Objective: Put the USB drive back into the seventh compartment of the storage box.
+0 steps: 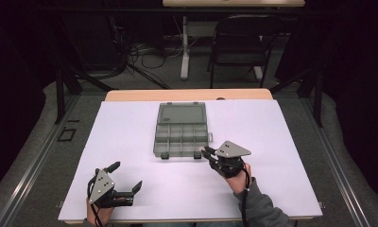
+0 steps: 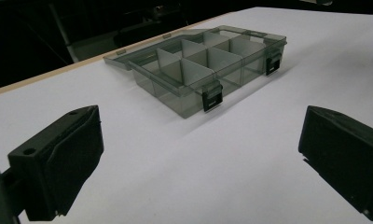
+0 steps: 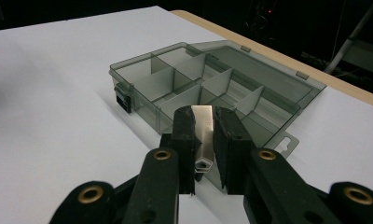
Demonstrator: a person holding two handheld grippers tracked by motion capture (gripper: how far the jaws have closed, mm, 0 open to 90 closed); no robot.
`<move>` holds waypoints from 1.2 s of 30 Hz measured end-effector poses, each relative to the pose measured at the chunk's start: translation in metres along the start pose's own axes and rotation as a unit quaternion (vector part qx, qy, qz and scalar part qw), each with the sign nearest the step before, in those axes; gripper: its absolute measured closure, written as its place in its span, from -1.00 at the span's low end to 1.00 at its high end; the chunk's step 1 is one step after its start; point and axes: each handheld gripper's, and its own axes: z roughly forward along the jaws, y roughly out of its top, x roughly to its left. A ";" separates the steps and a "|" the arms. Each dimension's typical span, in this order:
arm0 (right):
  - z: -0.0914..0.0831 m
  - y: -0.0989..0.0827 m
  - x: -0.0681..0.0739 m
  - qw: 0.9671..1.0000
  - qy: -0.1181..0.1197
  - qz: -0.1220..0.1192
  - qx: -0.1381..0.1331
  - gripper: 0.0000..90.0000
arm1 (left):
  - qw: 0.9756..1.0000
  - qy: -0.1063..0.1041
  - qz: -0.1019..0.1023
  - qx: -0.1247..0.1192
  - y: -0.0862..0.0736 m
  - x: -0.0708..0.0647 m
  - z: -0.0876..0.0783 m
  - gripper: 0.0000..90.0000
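Item: compartment box (image 1: 181,131), smoky grey translucent plastic, open. It lies on the white table (image 1: 130,142), near the table's far middle. Its lid (image 1: 182,113) is swung back flat on the side of the box away from the person, hinged to the tray. The tray is split by upright dividers into several compartments; all that can be seen into look bare. Two dark latches (image 2: 212,99) sit on the box's near wall, one toward each end. A small clear hang tab (image 3: 287,141) sticks out from the box's right end.

Item: metal piece (image 3: 203,135), small, shiny, folded, silver in colour. It is clamped between the pads of the right gripper (image 1: 207,152), just at the near right corner of the box, above the box's front wall. In the right gripper view the strip stands upright between the two black pads, its lower end showing a bent profile.

Item: right gripper, closed on the metal piece, pointing toward the box from the person's side, a grey three-cornered plate on top.

Item: left gripper (image 1: 128,176), jaws spread wide with nothing between them. It rests low over the table, well apart from the box, to the near left of it, and faces the latches.
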 end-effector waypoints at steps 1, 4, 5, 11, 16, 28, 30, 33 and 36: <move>0.000 0.000 0.000 1.000 -0.001 0.001 -0.002 0.77 | 1.000 0.000 -0.001 0.000 0.000 0.000 0.000 -1.00; 0.002 0.003 -0.001 1.000 -0.001 0.003 -0.006 0.77 | 1.000 -0.001 0.001 0.000 0.000 0.000 0.000 -1.00; 0.003 0.004 -0.002 1.000 -0.002 0.002 -0.007 0.77 | 1.000 0.000 0.001 0.001 0.000 0.000 0.000 -1.00; 0.006 0.007 -0.005 1.000 -0.006 0.004 -0.009 0.77 | 1.000 0.000 0.001 0.000 0.000 0.000 0.000 -1.00; 0.012 0.008 -0.006 1.000 -0.011 0.006 -0.012 0.77 | 1.000 -0.001 0.001 0.001 0.000 0.000 0.000 -1.00; 0.021 0.012 -0.008 1.000 -0.010 0.008 -0.013 0.77 | 1.000 -0.001 0.001 0.001 0.000 0.000 0.000 -1.00; 0.025 0.014 -0.010 1.000 -0.009 0.012 -0.015 0.77 | 1.000 -0.001 0.000 0.001 0.000 0.000 0.001 -1.00; 0.028 0.015 -0.011 1.000 -0.008 0.013 -0.015 0.77 | 1.000 -0.002 0.001 0.000 0.000 0.000 0.001 -1.00; 0.030 0.016 -0.012 1.000 -0.007 0.015 -0.014 0.77 | 1.000 -0.001 0.001 0.000 0.000 0.000 0.001 -1.00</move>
